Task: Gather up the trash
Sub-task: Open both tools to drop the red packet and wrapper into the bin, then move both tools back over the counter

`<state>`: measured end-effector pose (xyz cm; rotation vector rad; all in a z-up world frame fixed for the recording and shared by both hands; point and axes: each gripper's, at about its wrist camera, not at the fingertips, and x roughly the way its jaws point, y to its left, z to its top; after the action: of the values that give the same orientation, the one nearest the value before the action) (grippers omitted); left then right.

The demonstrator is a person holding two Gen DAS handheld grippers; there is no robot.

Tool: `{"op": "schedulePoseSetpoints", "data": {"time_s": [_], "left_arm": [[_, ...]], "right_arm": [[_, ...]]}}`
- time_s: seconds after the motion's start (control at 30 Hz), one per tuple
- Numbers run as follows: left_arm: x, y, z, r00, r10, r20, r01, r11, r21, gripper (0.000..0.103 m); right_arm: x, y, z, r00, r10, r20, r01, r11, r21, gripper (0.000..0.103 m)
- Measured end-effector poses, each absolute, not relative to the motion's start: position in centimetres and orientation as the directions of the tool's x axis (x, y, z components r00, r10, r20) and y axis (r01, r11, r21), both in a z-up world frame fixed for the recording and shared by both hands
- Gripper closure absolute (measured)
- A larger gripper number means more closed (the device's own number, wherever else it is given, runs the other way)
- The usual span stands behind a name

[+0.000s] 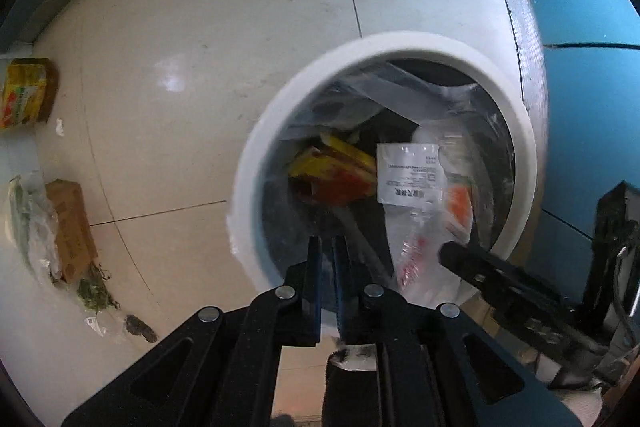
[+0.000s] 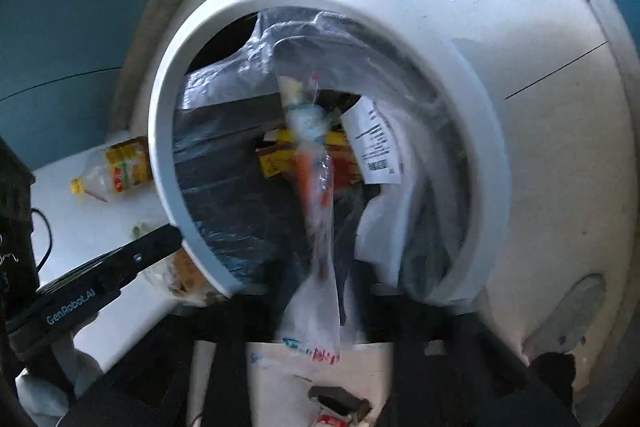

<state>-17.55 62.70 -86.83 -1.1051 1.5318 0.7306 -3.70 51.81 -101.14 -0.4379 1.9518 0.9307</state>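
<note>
My left gripper hangs over the white bin, jaws together with nothing between them; my right gripper points into the same bin, its fingers blurred, so I cannot tell how the jaws stand. A clear plastic wrapper (orange print, heavy blur) hangs in front of the right jaws, over the bin mouth; whether the pads touch it I can't tell. Inside the liner lie a yellow-red pack and a white labelled bag; a bottle, a brown box and scraps lie on the floor beside the bin.
</note>
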Motion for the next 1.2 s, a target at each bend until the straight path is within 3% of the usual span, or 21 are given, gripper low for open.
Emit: {"op": "schedulePoseSetpoints", "data": {"time_s": [0.03,0.1,0.13,0.4,0.7,1.2], "left_arm": [[-17.5,62.8,-85.9,-0.018,-0.252,-0.968,-0.918,0.387,-0.084,0.094],[-17.9,62.9,-84.5,-0.034,-0.216,-0.976,-0.919,0.39,-0.054,0.046],[-18.0,63.2,-83.8,-0.052,-0.188,-0.981,-0.918,0.396,-0.028,0.001],[-19.7,60.9,-74.6,-0.108,-0.018,-0.994,-0.907,0.412,0.091,0.0],[-21.9,55.2,-59.0,-0.036,0.06,-0.998,-0.948,0.314,0.053,0.0],[-21.9,46.9,-37.3,0.077,0.25,-0.965,-0.959,0.284,-0.003,0.0]], "right_arm": [[-3.3,52.0,-100.7,-0.522,0.067,-0.85,-0.62,0.654,0.432,0.037],[-3.0,52.0,-99.1,-0.51,0.07,-0.858,-0.628,0.651,0.426,0.037],[-2.7,52.3,-98.3,-0.504,0.071,-0.861,-0.635,0.645,0.425,0.036],[-2.3,51.4,-86.2,-0.255,0.033,-0.966,-0.837,0.493,0.237,0.001],[-3.0,47.4,-68.2,-0.105,0.081,-0.991,-0.891,0.436,0.13,0.001],[-3.1,39.2,-42.9,-0.12,0.276,-0.954,-0.886,0.403,0.228,0.001]]}}
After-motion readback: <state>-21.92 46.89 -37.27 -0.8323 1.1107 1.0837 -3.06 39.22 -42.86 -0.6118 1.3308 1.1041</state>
